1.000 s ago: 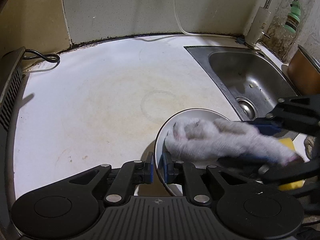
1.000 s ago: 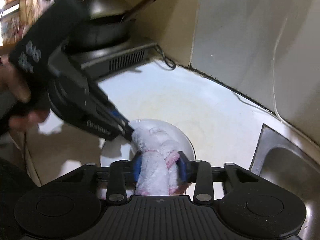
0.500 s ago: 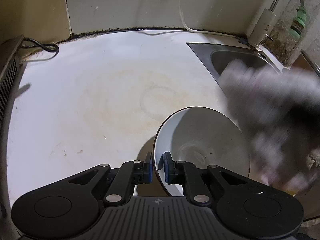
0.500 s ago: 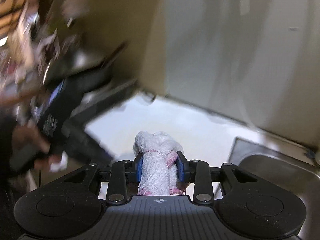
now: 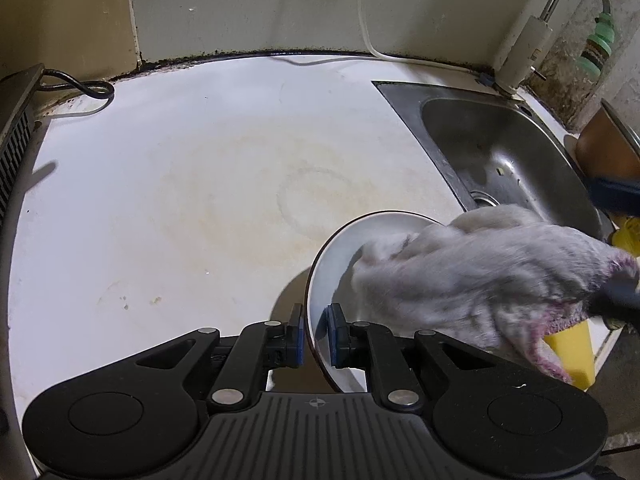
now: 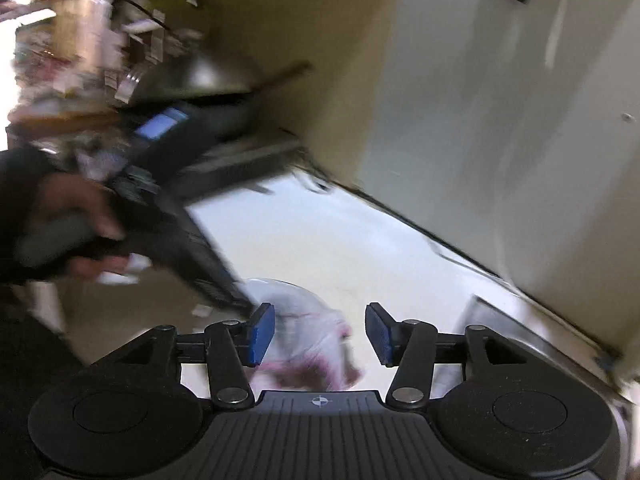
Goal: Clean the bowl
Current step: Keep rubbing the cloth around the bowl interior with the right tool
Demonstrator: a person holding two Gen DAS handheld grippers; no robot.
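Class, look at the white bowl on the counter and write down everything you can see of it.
The bowl is round, white inside, with a thin dark rim, and looks like glazed ceramic. It stands tilted on the white counter beside the steel sink. The left claw is shut on its near rim, one pad inside, one outside. A fluffy white cloth with pink edging lies in it and hides most of its right side. Its shadow falls to the left.

One bowl (image 5: 340, 256), one cloth (image 5: 472, 276), one sink (image 5: 500, 152), two grippers (image 5: 314, 334) (image 6: 320, 332).
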